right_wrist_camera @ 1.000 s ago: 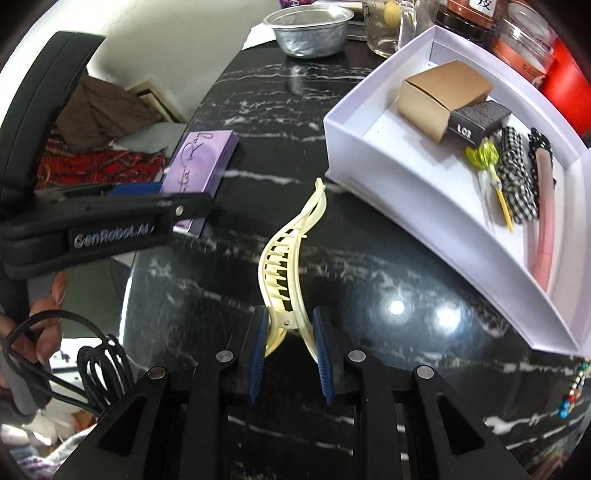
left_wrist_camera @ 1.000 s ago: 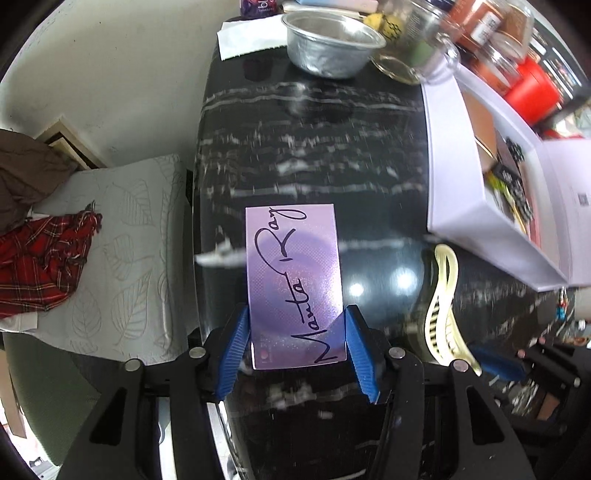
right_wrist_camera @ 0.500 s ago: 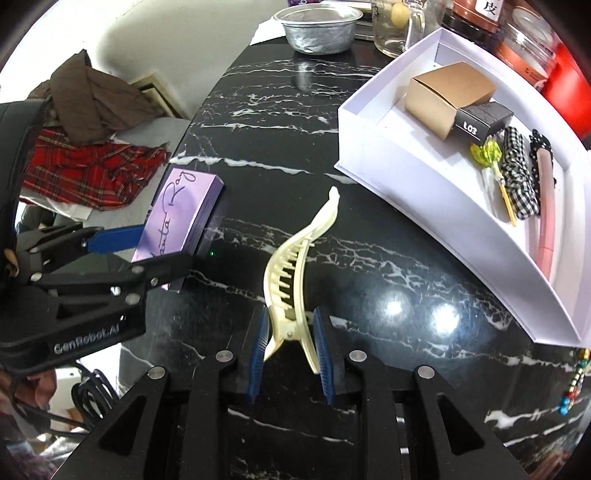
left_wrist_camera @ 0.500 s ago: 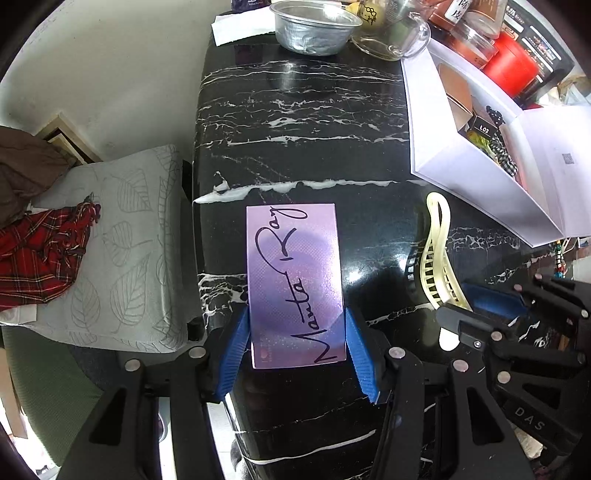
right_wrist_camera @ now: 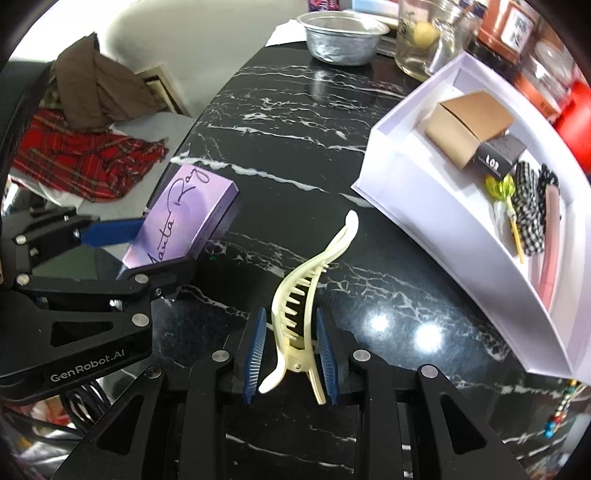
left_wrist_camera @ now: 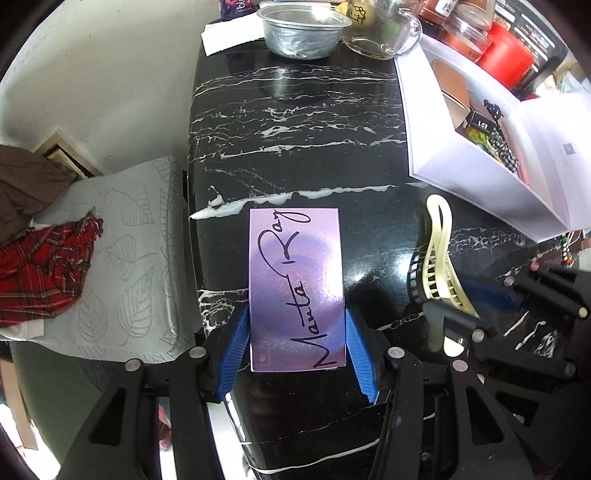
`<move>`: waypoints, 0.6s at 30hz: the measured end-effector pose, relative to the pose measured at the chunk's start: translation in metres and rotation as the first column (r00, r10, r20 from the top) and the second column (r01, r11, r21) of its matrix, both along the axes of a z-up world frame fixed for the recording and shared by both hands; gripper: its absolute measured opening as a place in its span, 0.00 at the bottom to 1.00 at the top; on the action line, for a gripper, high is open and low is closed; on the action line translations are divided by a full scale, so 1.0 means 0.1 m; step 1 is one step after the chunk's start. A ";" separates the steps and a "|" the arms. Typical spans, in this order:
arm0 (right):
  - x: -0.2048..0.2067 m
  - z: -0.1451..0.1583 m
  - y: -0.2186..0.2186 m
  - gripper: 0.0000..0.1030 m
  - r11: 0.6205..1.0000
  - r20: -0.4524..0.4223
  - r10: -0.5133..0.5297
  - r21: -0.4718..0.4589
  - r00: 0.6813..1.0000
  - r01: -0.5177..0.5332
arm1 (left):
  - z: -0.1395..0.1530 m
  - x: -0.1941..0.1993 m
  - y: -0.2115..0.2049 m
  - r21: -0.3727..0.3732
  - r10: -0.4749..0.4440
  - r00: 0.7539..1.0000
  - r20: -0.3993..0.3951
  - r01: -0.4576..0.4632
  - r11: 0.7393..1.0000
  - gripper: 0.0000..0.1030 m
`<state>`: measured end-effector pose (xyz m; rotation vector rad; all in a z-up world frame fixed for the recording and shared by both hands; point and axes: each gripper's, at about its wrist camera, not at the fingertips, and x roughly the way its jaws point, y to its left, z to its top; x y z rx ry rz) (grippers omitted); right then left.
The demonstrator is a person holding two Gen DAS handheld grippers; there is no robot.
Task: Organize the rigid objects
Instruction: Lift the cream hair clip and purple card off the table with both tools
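A: Where's the purple box (left_wrist_camera: 296,288)?
B: Pinched across its near end by the left gripper (left_wrist_camera: 295,354), blue pads flat on both long sides, over the left edge of the black marble table (left_wrist_camera: 295,122). The left wrist view shows its whole lid with the handwritten script; the right wrist view shows it from the side, tilted, so you see its thickness.

A: And the cream hair clip (right_wrist_camera: 306,295)?
B: The right gripper (right_wrist_camera: 291,354) is closed on its hinge end, the toothed length pointing away over the marble. Only the right view shows that pinch clearly; in the left view the clip sits half behind the other gripper's black frame.

A: The white tray (right_wrist_camera: 436,229)?
B: To the right, apart from the clip. The right view looks straight in: a brown carton (right_wrist_camera: 465,125), a small black box (right_wrist_camera: 498,155) against it, a yellow-green pick, a black-and-white checked fabric piece (right_wrist_camera: 528,210), a pink strip. The left view shows mostly its outer wall.

A: Further back?
B: A foil bowl (left_wrist_camera: 303,29) and a glass jar (right_wrist_camera: 424,40) at the far end.
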<state>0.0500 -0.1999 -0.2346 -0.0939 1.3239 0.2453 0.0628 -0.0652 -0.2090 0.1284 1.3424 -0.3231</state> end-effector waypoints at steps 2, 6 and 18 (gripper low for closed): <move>-0.01 0.00 0.02 0.19 1.000 -0.001 0.003 -0.012 1.000 -0.003 | 0.00 0.02 0.03 -0.030 0.031 0.999 -0.025 -0.032 0.999 0.49; -0.03 0.00 0.02 0.19 1.000 -0.015 -0.013 0.027 1.000 0.013 | 0.05 0.00 0.07 -0.045 0.070 0.997 -0.027 -0.071 0.996 0.49; -0.14 0.26 -0.02 0.19 0.997 0.018 -0.043 0.065 0.999 0.042 | 0.32 -0.13 0.07 -0.064 0.072 0.997 0.012 -0.071 0.995 0.49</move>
